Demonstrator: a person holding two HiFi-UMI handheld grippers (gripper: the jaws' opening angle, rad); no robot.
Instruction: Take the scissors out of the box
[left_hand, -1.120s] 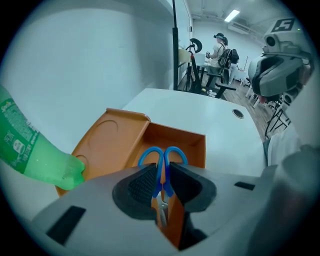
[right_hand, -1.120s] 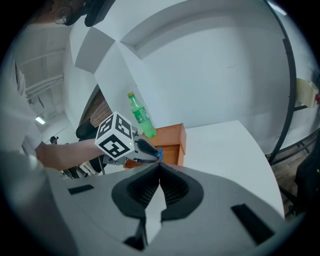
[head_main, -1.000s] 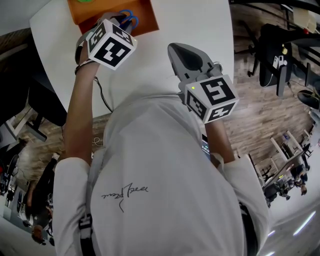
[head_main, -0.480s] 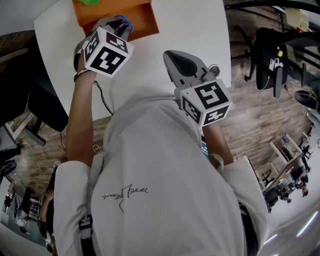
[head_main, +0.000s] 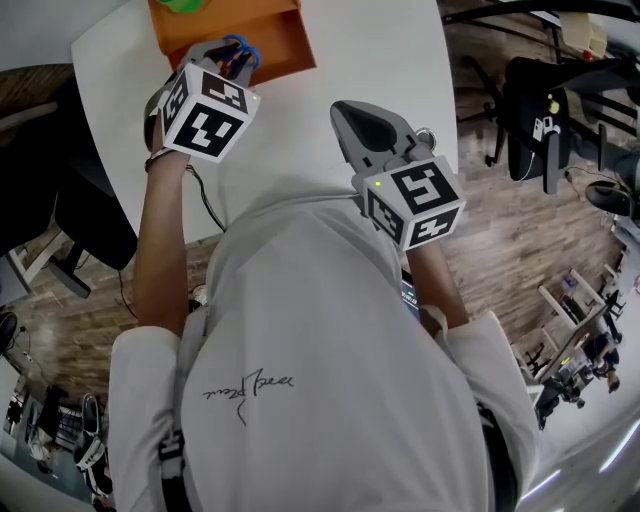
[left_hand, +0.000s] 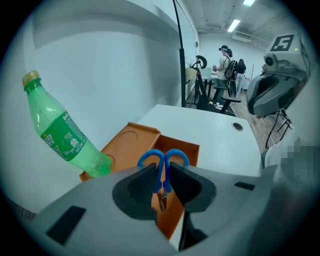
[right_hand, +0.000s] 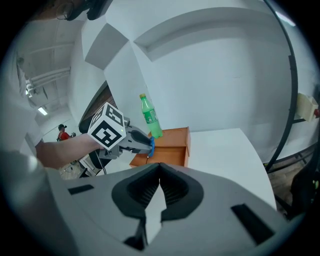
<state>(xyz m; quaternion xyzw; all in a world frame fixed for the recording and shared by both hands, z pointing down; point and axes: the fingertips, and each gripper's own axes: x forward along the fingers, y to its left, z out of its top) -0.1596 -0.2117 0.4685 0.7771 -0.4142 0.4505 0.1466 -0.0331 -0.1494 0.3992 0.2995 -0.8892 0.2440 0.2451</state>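
White table (head_main: 380, 40) below, left gripper (head_main: 228, 58) tilts down, clamped on blue scissors (left_hand: 162, 167) above orange box (left_hand: 130, 145); right gripper (right_hand: 159, 172) closed.

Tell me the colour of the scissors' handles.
Blue. The scissors show best in the left gripper view.
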